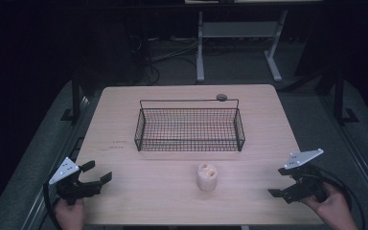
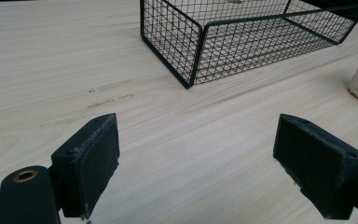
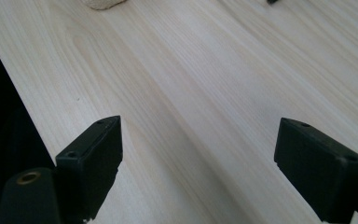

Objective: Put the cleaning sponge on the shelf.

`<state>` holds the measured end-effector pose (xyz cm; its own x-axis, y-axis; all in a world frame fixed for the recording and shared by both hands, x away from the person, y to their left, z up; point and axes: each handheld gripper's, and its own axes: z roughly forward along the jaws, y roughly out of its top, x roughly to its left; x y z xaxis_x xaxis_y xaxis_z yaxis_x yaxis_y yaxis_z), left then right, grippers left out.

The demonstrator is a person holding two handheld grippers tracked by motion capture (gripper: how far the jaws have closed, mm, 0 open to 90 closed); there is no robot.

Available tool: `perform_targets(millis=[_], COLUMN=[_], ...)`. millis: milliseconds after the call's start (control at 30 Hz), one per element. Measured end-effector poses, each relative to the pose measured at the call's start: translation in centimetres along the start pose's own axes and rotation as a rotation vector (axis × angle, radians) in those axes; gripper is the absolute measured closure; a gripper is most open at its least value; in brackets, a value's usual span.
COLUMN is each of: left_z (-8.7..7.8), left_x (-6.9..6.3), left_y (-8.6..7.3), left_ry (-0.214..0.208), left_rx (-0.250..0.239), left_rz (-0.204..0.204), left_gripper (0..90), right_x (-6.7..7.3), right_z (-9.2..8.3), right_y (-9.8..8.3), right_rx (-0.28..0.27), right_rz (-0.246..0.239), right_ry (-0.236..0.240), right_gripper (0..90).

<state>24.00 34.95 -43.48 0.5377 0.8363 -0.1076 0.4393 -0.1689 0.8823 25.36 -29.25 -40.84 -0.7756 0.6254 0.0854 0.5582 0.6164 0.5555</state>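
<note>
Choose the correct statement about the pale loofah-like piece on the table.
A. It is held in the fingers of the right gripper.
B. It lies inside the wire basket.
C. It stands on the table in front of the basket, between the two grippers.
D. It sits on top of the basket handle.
C: the loofah-like piece stands on the bare table, on the person's side of the wire basket, apart from both grippers.

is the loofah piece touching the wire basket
Apart. The high view shows bare table between the loofah piece and the wire basket, with the loofah standing on the near side of it.
</note>
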Motion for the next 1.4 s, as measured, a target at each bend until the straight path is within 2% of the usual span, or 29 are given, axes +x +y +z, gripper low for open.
perform_targets(millis=[500, 1067, 1400], left_z=[0.0, -0.1, 0.1], left_x=[0.2, 0.0, 0.0], left_y=[0.0, 0.1, 0.2], left_ry=[0.005, -0.001, -0.003], left_rx=[-0.008, -0.011, -0.009], left_rz=[-0.002, 0.002, 0.005], left_gripper=[13.8, 13.8, 13.8], right_x=[1.2, 1.9, 2.4], right_z=[1.4, 2.0, 2.5], right_y=[3.5, 6.6, 8.8], right_rx=[0.03, 0.048, 0.059], right_rz=[-0.105, -0.168, -0.224], right_ry=[0.019, 0.033, 0.049], right_gripper=[14.7, 14.7, 14.8])
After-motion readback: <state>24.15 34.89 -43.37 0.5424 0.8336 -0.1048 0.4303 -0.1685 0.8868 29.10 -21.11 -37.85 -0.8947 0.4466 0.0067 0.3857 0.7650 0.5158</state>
